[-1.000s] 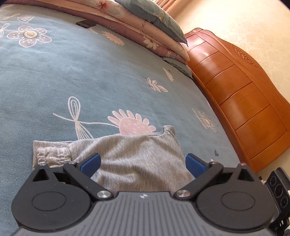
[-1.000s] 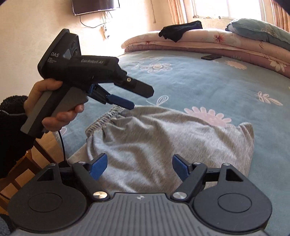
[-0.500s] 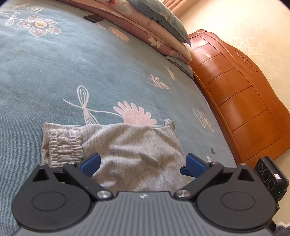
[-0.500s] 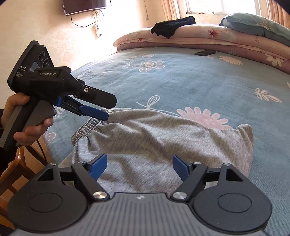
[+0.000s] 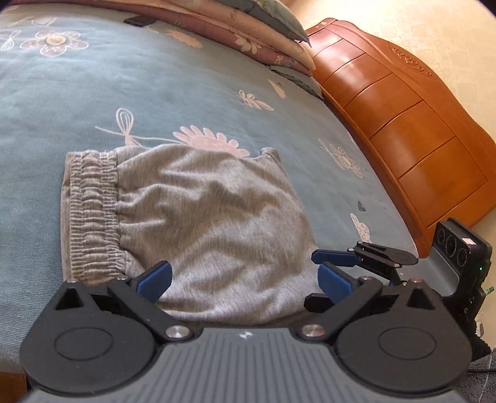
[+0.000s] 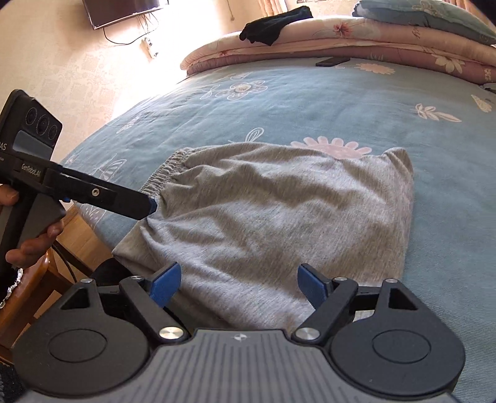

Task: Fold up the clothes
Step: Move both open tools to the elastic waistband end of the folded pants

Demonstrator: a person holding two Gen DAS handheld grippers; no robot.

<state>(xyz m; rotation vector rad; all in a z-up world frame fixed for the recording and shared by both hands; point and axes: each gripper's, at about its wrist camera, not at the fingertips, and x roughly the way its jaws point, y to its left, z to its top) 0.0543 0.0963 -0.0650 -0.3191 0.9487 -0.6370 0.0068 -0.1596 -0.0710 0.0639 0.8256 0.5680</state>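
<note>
A grey garment (image 5: 210,210) with an elastic waistband (image 5: 90,217) lies folded and wrinkled on the blue flowered bed (image 5: 124,86). My left gripper (image 5: 245,276) hangs open over the garment's near edge, with nothing between its pads. In the right wrist view the garment (image 6: 279,210) fills the middle, and the left gripper (image 6: 150,207) points at the cloth just below the waistband (image 6: 167,167); contact cannot be told. My right gripper (image 6: 238,283) is open over the near hem, its jaws still opening, pads clear of the cloth. It also shows at the garment's right corner (image 5: 328,263).
A wooden bed board (image 5: 403,108) runs along the right. Folded quilts (image 6: 341,40) with a black garment (image 6: 272,24) and a pillow lie at the far end, a dark phone (image 6: 333,61) in front. A hand (image 6: 34,245) holds the left gripper by the bed's edge.
The left gripper has swung down and left to the waistband side, so more of the garment shows in its view. The right gripper now appears at that view's right, jaws slightly wider.
</note>
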